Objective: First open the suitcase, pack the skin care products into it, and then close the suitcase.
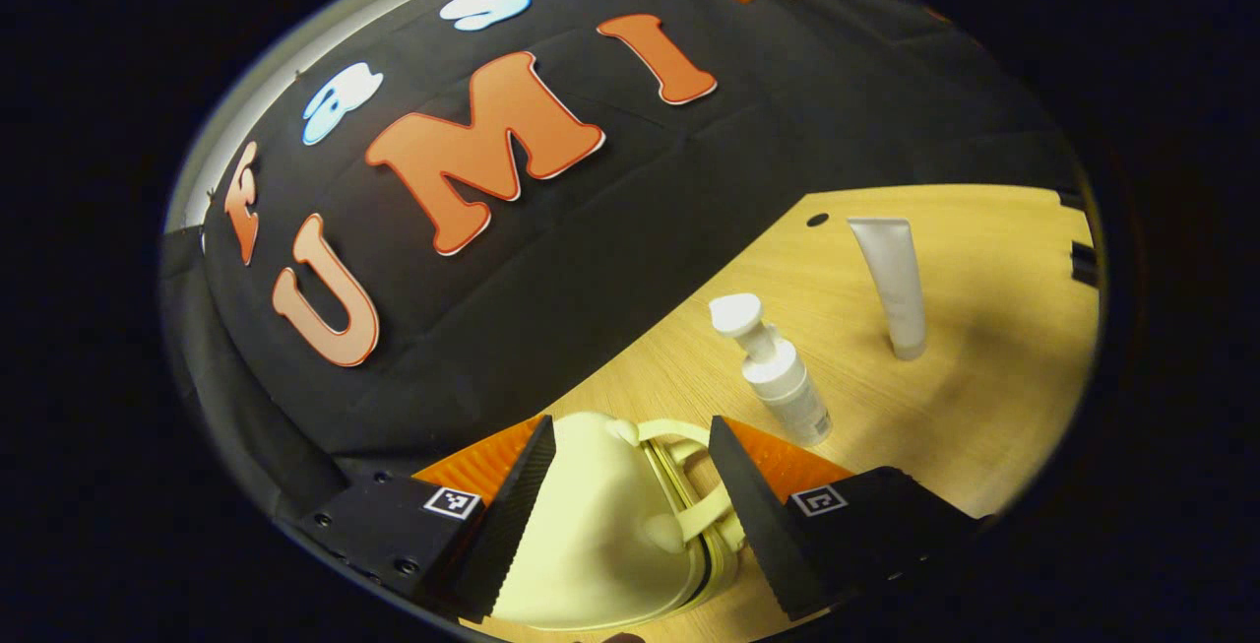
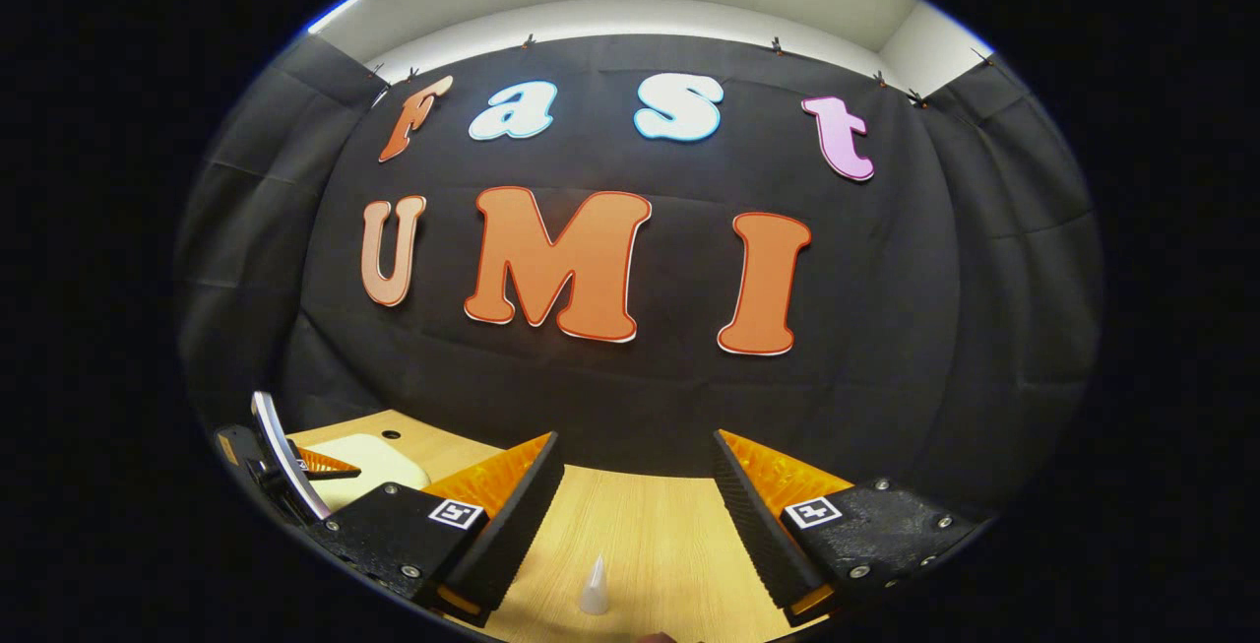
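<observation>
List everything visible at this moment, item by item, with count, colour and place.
suitcase: one, pale cream, small, closed, on the table between the left gripper's jaws; its handle side faces the bottles.
pump bottle: one, white, standing on the table beyond the suitcase.
tube: one, white, standing on its cap, farther back than the pump bottle.
pointed white tip: one, white, low between the right gripper's jaws; what it belongs to I cannot tell.
table: one, light wood.
left gripper: one, jaws open around the suitcase.
right gripper: one, jaws open, holding nothing.
</observation>
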